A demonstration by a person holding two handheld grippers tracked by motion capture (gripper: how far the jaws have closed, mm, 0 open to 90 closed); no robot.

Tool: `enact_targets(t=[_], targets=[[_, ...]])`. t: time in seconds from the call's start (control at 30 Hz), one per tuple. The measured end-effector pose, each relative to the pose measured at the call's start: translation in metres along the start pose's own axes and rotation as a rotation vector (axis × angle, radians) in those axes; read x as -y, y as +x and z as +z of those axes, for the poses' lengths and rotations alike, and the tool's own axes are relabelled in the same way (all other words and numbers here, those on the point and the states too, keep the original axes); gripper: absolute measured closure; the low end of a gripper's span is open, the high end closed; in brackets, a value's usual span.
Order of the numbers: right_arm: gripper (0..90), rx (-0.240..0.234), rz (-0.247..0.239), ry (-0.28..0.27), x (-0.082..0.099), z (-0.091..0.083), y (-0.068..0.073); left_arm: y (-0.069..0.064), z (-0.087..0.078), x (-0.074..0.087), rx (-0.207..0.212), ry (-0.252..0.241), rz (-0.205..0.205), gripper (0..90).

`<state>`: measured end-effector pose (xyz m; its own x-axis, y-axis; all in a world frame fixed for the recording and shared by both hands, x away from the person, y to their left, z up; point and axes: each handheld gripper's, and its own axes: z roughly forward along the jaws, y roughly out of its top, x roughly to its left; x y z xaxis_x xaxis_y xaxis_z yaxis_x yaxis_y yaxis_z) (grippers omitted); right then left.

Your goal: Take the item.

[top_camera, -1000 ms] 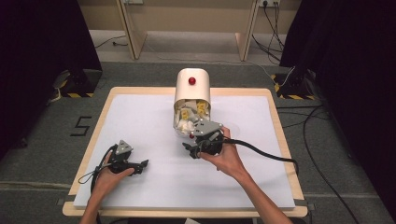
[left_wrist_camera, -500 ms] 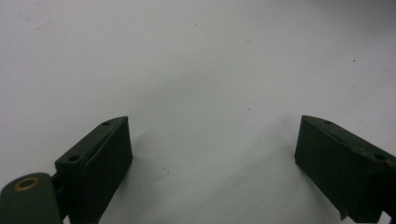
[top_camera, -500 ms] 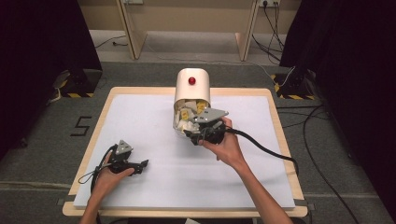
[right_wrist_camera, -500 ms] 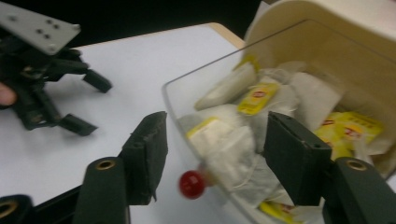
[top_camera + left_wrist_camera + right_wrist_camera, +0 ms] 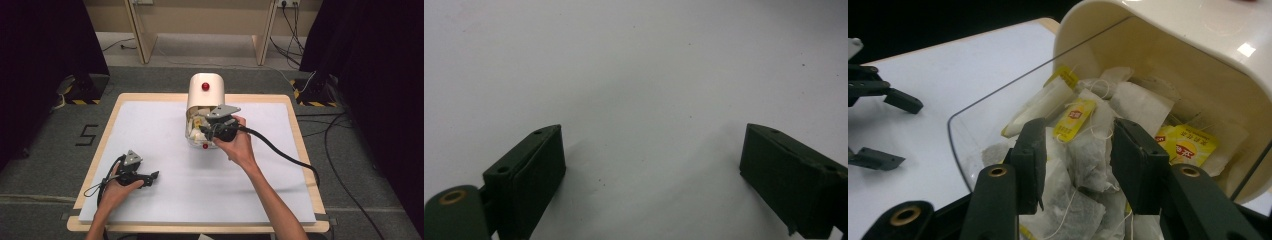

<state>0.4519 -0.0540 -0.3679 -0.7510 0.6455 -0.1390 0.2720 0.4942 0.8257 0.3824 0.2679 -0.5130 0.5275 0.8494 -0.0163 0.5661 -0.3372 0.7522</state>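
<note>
A cream bin (image 5: 205,92) with a red knob stands at the back middle of the white table top (image 5: 150,125). Its clear front (image 5: 978,125) is tilted out and holds several tea bags (image 5: 195,127). My right gripper (image 5: 204,132) reaches into the pile. In the right gripper view its jaws (image 5: 1078,145) have just been closing. They flank a grey tea bag (image 5: 1088,150) with a yellow tag (image 5: 1075,117), and I cannot see the pads squeezing it. My left gripper (image 5: 152,177) rests on the table at the front left, open and holding nothing (image 5: 651,170).
The table's wooden rim (image 5: 295,130) frames the white top. A thick black cable (image 5: 285,155) trails from the right gripper toward the right edge. In the right gripper view the left gripper (image 5: 895,130) lies far off on the bare white surface.
The right hand has moved up the table toward the bin and pushed its jaws in among the tea bags. The left hand has stayed put.
</note>
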Motion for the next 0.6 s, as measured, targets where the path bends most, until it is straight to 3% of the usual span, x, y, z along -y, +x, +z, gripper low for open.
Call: enact_targets(t=[0.23, 0.27, 0.3, 0.4, 0.6], targets=[[66.1, 0.033, -0.024, 0.052, 0.002, 0.009, 0.001, 0.0, 0.0, 0.0, -0.001, -0.001, 0.0, 9.9], [71.7, 0.042, -0.036, 0.064, 0.004, 0.011, 0.002, 0.0, 0.0, 0.0, 0.0, -0.001, 0.0, 9.9], [71.7, 0.038, -0.04, 0.061, 0.004, 0.011, 0.002, 0.0, 0.0, 0.0, 0.0, -0.001, 0.0, 9.9], [83.1, 0.023, -0.059, 0.047, 0.004, 0.01, 0.003, 0.0, 0.0, 0.0, 0.001, -0.001, -0.001, 9.8], [87.4, 0.026, -0.09, 0.001, 0.002, 0.0, 0.003, 0.0, 0.0, 0.0, 0.001, 0.0, 0.0, 9.9]])
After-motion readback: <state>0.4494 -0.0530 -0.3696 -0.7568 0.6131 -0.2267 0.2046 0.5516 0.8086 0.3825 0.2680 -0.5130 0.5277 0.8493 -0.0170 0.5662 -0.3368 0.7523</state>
